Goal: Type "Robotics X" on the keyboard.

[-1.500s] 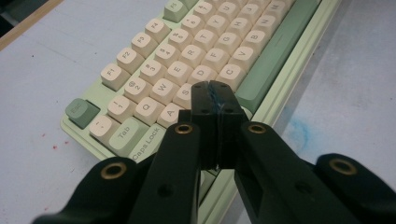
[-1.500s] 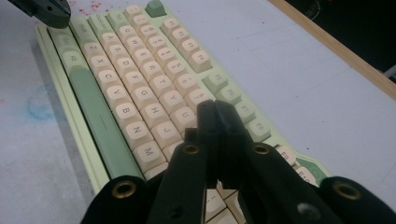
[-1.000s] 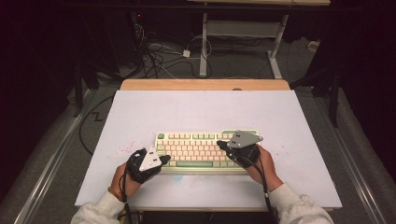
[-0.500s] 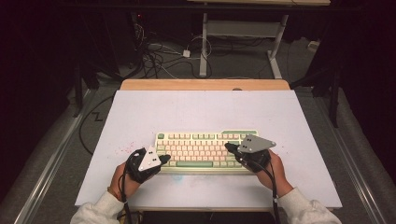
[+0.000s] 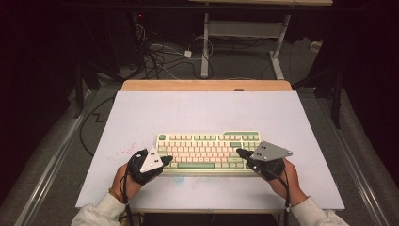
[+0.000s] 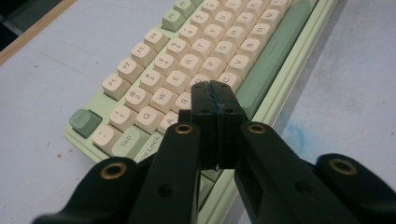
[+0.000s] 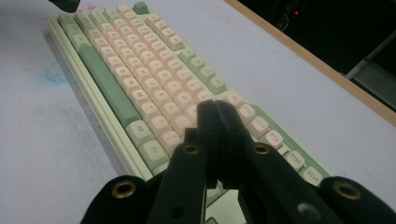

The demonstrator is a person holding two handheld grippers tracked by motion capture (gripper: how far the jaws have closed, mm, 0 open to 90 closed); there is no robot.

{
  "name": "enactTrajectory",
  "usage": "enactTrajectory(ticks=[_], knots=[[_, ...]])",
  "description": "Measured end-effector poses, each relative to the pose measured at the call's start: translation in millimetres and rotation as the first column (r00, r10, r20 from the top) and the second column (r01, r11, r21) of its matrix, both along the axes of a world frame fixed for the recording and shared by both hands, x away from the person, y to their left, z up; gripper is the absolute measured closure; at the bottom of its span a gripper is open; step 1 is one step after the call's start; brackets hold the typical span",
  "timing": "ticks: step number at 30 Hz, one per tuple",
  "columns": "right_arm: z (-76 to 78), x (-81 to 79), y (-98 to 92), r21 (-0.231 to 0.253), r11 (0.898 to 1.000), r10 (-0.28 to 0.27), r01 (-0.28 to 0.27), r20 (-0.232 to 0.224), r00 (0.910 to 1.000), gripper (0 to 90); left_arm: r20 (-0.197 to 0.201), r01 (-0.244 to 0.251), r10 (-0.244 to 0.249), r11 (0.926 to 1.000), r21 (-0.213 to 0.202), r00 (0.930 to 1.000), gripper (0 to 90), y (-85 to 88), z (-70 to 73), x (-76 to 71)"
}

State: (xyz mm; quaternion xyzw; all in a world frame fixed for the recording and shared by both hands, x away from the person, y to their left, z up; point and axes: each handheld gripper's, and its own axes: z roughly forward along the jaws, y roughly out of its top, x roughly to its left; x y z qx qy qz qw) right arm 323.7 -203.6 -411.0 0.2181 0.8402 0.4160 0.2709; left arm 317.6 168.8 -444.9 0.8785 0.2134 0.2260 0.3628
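Note:
A pale green keyboard (image 5: 207, 151) with cream keys lies on the white board near the front edge. My left gripper (image 5: 165, 160) is shut, with its tips over the keyboard's lower left corner. In the left gripper view the closed jaws (image 6: 214, 95) rest above the cream keys (image 6: 177, 70) of the left letter rows. My right gripper (image 5: 240, 153) is also shut and sits over the keyboard's right end. In the right gripper view its jaws (image 7: 215, 112) hang above the cream keys (image 7: 154, 93), pressed together with nothing between them. The green space bar (image 7: 100, 77) runs along the near side.
The white board (image 5: 197, 110) covers a wooden table (image 5: 207, 85), with bare room behind and beside the keyboard. Red specks (image 5: 126, 150) and a faint blue stain (image 7: 56, 75) mark the board. Cables (image 5: 160, 52) and desk legs (image 5: 205, 42) lie on the dark floor beyond.
My right gripper has slid to the right along the keyboard, from the middle-right keys to its right end. The left gripper has stayed where it was.

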Motion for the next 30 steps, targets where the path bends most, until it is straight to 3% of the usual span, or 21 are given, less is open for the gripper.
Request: enactTrajectory(ticks=[13, 30], knots=[[-4.6, -12.5, -15.8, -0.002, 1.0, -0.011, 0.011, 0.008, 0.9999, 90.0, -0.005, 0.022, -0.022, 0.9998, -0.004, 0.9997, 87.3, -10.8, -0.6, 1.3], [-11.5, -19.8, -18.4, -0.022, 1.0, 0.001, -0.002, -0.014, 0.9999, 90.0, -0.022, 0.051, -0.051, 0.9987, 0.0, 0.9985, 87.4, -27.4, -1.8, 12.3]])
